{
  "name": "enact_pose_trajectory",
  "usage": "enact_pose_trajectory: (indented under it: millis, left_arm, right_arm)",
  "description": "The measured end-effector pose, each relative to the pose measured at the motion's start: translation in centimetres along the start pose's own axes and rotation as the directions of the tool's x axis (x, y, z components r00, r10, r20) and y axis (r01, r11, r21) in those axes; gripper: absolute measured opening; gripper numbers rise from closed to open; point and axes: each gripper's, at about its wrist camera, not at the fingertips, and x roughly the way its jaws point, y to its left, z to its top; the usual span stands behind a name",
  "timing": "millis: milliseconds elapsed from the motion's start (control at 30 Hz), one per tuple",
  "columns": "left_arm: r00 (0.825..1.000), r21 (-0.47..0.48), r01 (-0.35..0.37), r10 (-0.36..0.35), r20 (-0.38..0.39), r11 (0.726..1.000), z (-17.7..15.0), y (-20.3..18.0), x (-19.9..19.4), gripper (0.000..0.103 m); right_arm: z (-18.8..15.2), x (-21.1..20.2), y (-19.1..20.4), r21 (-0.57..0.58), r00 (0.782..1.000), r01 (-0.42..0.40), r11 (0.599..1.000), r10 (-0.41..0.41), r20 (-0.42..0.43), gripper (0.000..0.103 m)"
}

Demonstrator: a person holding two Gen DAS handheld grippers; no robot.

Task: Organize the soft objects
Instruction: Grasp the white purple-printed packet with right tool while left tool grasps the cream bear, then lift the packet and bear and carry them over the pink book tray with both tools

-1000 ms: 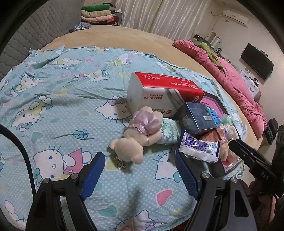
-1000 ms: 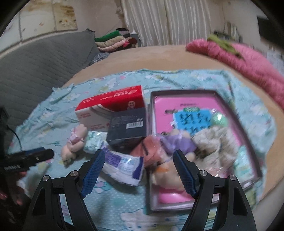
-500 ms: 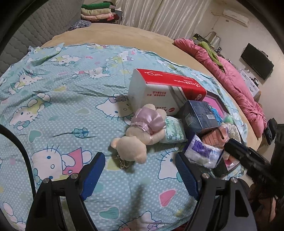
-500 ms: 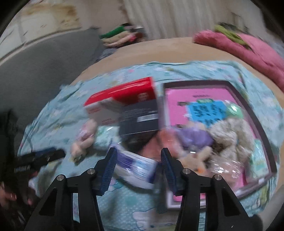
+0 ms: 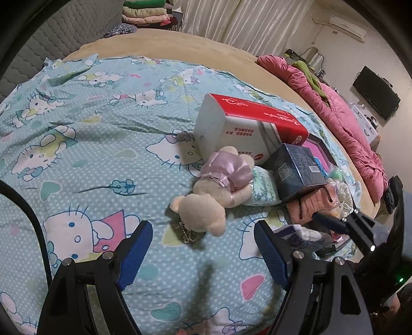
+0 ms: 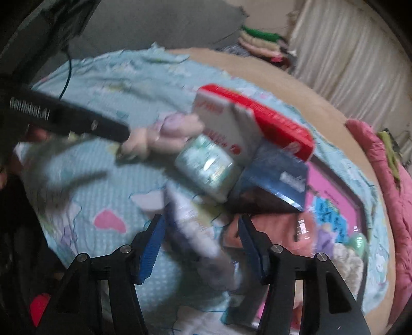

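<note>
Right now, per view:
Surface: bed w/ blue cartoon-cat sheet (image 5: 85, 159) spread over it.
Left gripper (image 5: 203, 253): jaws spread wide, nothing betw. them; hovers above the sheet, just short of the plush bear.
Plush bear (image 5: 213, 195): cream, lilac satin dress, lying on the sheet, head toward the left gripper, small metal chain by its head; body touches the tissue box and the pale green pack.
Tissue box (image 5: 244, 131): red-and-white, on the sheet behind the bear.
Pale green pack (image 6: 206, 165): soft packet, wedged betw. bear, tissue box and dark blue box.
Dark blue box (image 5: 296, 172): tilted, resting partly on a pink soft item (image 5: 311, 203).
Right gripper (image 6: 200, 239): jaws just been opening, now partly spread; white-and-purple soft packet (image 6: 193, 226) lies betw. them, blurred, so can't tell if the pads touch it.
Pink tray (image 6: 342, 190): dark-rimmed, to the right, holds more soft toys; purple and off-white ones visible, blurred.
Far edge: folded clothes stack (image 5: 146, 13), pink quilt (image 5: 342, 126).
</note>
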Motion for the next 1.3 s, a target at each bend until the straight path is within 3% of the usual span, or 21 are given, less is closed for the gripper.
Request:
enact_pose_trajectory:
  millis: [133, 200, 267, 433, 600, 733, 867, 1167, 1300]
  left_arm:
    - [1.0, -0.005, 0.004, -0.004, 0.003, 1.0, 0.2, 0.4, 0.7, 0.081]
    - [1.0, -0.004, 0.005, -0.005, 0.003, 1.0, 0.4, 0.4, 1.1, 0.081]
    - [1.0, -0.001, 0.005, -0.005, 0.002, 1.0, 0.7, 0.3, 1.5, 0.081]
    - [1.0, 0.03, -0.011, 0.011, 0.0, 0.999, 1.1, 0.2, 2.8, 0.081]
    - [0.999, 0.009, 0.03, -0.03, -0.037, 1.0, 1.3, 1.0, 4.6, 0.081]
    - [0.999, 0.037, 0.026, -0.025, -0.035, 0.999, 1.5, 0.8, 5.2, 0.08]
    - [0.997, 0.059, 0.068, -0.065, -0.044, 0.996, 1.6, 0.5, 5.8, 0.069]
    - [0.996, 0.089, 0.083, -0.079, -0.052, 0.993, 1.8, 0.2, 6.2, 0.047]
    - [0.996, 0.103, 0.072, -0.067, -0.053, 0.992, 1.7, -0.2, 6.2, 0.043]
  right_arm:
    - [-0.6, 1.4, 0.2, -0.014, 0.999, -0.004, 1.0, 0.004, -0.038, 0.06]
    - [-0.5, 2.1, -0.2, -0.004, 0.998, -0.005, 1.0, 0.005, -0.056, 0.047]
    - [-0.3, 2.5, -0.6, 0.025, 0.998, -0.014, 1.0, 0.015, -0.059, 0.041]
    - [0.2, 2.9, -1.2, 0.088, 0.999, -0.026, 0.996, 0.029, -0.034, 0.037]
    - [0.8, 1.9, -2.5, 0.243, 0.984, -0.177, 0.954, 0.17, 0.048, 0.036]
    - [1.2, 2.1, -2.6, 0.281, 0.981, -0.193, 0.94, 0.185, 0.055, 0.035]
    - [1.3, 1.8, -2.4, 0.309, 0.977, -0.215, 0.927, 0.203, 0.071, 0.035]
    - [0.6, 1.1, -2.6, 0.322, 0.977, -0.213, 0.923, 0.197, 0.083, 0.035]
    - [0.5, 0.9, -2.5, 0.321, 0.978, -0.207, 0.924, 0.189, 0.086, 0.035]
